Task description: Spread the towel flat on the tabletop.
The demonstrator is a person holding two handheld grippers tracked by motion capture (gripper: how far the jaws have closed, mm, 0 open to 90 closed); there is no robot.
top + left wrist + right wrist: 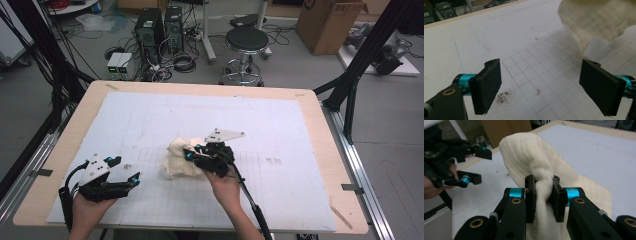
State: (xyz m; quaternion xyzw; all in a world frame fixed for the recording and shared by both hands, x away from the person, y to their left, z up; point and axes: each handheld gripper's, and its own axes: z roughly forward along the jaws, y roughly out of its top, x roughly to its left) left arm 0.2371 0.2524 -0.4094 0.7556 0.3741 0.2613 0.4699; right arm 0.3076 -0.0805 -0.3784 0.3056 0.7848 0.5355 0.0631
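The right gripper (543, 195) pinches a cream ribbed cloth (178, 159) mid-board; the left gripper (127, 172), at eight o'clock near the white gridded foam board's (280, 120) front edge, gapes empty.

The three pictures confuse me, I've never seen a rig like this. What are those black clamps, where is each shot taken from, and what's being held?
A person stands at a table with a hand-held gripper in each hand. The high view looks down from above. The other two come from cameras riding on each tool, looking along its two black jaws. The right hand-held gripper has its jaws pinched on a bunched fold of a cream cloth, which lies mid-table on the white gridded mat. The left hand-held gripper has its jaws wide apart with nothing between them, above the mat near the cloth.
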